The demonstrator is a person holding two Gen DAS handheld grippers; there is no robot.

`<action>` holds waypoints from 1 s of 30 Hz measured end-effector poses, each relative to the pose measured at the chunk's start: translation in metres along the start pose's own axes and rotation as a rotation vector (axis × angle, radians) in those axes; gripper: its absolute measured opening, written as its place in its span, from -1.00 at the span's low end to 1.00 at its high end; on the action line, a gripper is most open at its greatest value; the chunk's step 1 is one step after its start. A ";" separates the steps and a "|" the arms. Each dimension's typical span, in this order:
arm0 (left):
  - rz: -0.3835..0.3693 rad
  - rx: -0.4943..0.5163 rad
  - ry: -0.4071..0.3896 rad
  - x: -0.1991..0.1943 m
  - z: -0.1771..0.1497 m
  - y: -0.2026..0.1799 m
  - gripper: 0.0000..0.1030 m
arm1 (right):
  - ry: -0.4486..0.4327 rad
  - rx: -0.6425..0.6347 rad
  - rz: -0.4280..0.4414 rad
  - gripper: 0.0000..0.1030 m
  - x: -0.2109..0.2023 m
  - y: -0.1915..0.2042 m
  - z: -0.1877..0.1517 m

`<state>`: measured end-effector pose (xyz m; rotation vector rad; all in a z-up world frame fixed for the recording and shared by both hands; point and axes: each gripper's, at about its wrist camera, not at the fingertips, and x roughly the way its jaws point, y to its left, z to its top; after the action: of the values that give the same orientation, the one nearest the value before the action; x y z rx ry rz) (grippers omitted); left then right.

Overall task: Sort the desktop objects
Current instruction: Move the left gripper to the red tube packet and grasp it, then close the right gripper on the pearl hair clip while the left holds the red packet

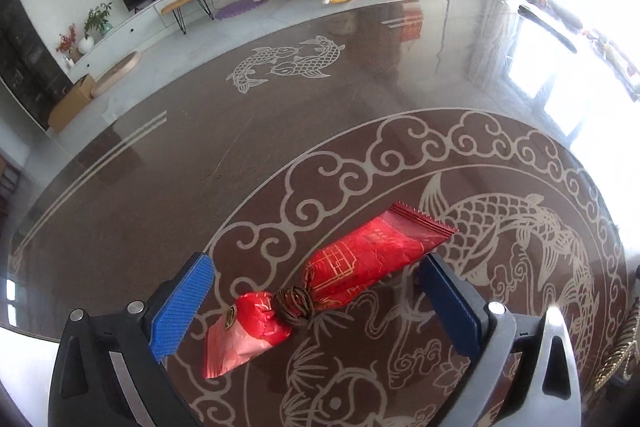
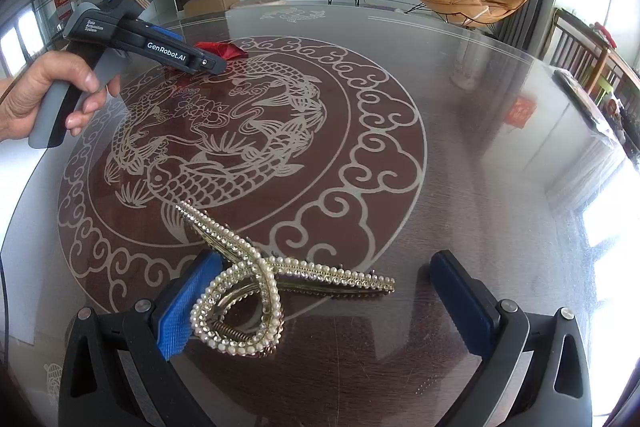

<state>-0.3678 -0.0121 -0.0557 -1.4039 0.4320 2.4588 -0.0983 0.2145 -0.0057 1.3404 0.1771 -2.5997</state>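
Left gripper (image 2: 216, 61) body reads "GenRobot.AI", "Data Acquisition System". Both grippers' fingers wide open, gripping nothing.

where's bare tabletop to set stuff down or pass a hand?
Free: the broad far and right side of the table, beyond the cloud border. Also the far strip around the small twin-fish motif. Crowded: near edge, where the red packet lies between the open left hand-held gripper fingers, and the pearl hair clip between the open right hand-held gripper fingers.
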 end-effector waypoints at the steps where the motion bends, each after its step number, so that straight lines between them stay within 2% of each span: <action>1: -0.019 -0.022 0.000 0.002 0.000 0.002 1.00 | 0.000 0.000 0.000 1.00 0.000 0.000 0.000; 4: -0.073 -0.087 0.010 0.007 0.000 0.008 1.00 | 0.000 0.000 0.000 1.00 0.000 0.000 0.000; 7: -0.051 -0.093 -0.011 0.004 -0.002 0.003 0.94 | 0.000 0.000 0.001 1.00 0.000 0.000 0.000; 9: -0.068 -0.087 -0.035 -0.002 -0.005 -0.004 0.38 | 0.000 0.000 0.000 1.00 0.000 0.000 0.000; 10: -0.073 -0.091 -0.043 -0.006 -0.006 -0.006 0.21 | 0.000 0.000 0.000 1.00 0.000 0.000 0.000; 12: -0.067 -0.098 -0.045 -0.011 -0.009 -0.009 -0.49 | 0.000 0.000 0.000 1.00 0.000 0.000 0.000; 17: -0.015 -0.198 -0.057 -0.030 -0.041 -0.020 -0.54 | 0.000 0.000 0.000 1.00 0.000 0.000 0.000; 20: 0.022 -0.291 -0.051 -0.050 -0.077 -0.027 -0.55 | 0.000 0.000 0.000 1.00 0.000 0.001 0.000; 24: 0.070 -0.349 -0.045 -0.082 -0.137 -0.043 -0.55 | 0.000 0.000 0.000 1.00 0.000 0.000 0.000; 27: 0.083 -0.385 -0.064 -0.103 -0.177 -0.050 -0.55 | 0.000 0.000 0.000 1.00 0.000 0.000 0.000; 30: 0.062 -0.408 -0.075 -0.114 -0.199 -0.055 -0.52 | 0.000 0.000 0.000 1.00 0.000 0.000 0.000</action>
<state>-0.1354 -0.0494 -0.0599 -1.4506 -0.0509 2.7492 -0.0986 0.2146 -0.0059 1.3400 0.1775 -2.6002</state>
